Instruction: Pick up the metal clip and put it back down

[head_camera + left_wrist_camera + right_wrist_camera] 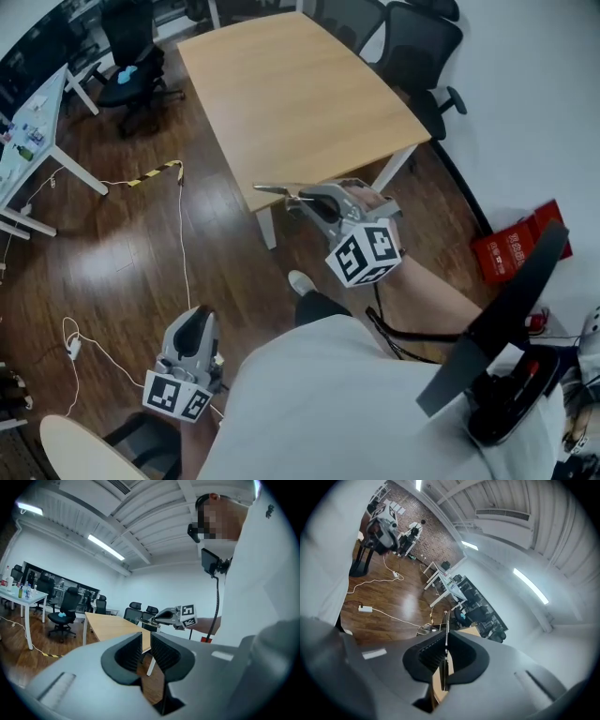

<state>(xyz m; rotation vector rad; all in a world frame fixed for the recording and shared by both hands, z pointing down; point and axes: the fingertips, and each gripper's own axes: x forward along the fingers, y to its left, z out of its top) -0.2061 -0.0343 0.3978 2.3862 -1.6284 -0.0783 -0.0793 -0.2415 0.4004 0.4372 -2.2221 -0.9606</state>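
A thin metal clip (pixel 271 190) sticks out leftward from my right gripper (pixel 298 198), whose jaws are shut on it above the near edge of the light wooden table (pixel 300 94). In the right gripper view the clip (pixel 446 625) shows as a narrow strip pinched between the pads of the right gripper (pixel 446 652). My left gripper (pixel 194 324) hangs low at the lower left over the wooden floor, far from the table. Its jaws (pixel 146 645) stand a narrow gap apart with nothing between them.
Black office chairs (pixel 417 47) stand at the table's far right side, and another chair (pixel 131 66) with a blue item stands at the back left. A white desk (pixel 28 141) holds bottles. White cables (pixel 183 234) lie on the floor. A red bag (pixel 516 246) sits by the wall.
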